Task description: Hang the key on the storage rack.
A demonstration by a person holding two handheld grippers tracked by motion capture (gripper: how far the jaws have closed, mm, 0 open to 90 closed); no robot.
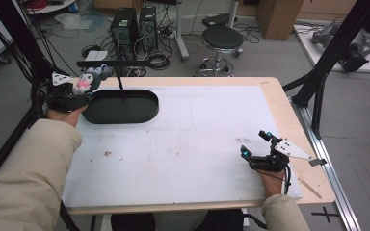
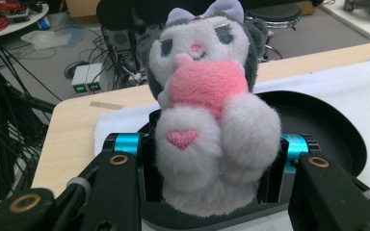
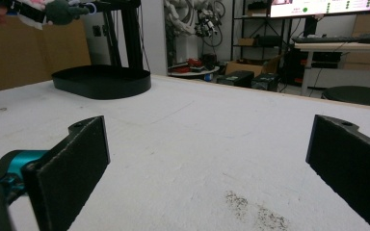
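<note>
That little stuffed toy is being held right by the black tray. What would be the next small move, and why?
Probably lower the toy a little further over the tray and then open the left claw. The claw is shut on the toy's lower body, the tray lies just beyond and below it, and nothing is in the tray that I can see. The right claw rests open on the table's near right side.
</note>
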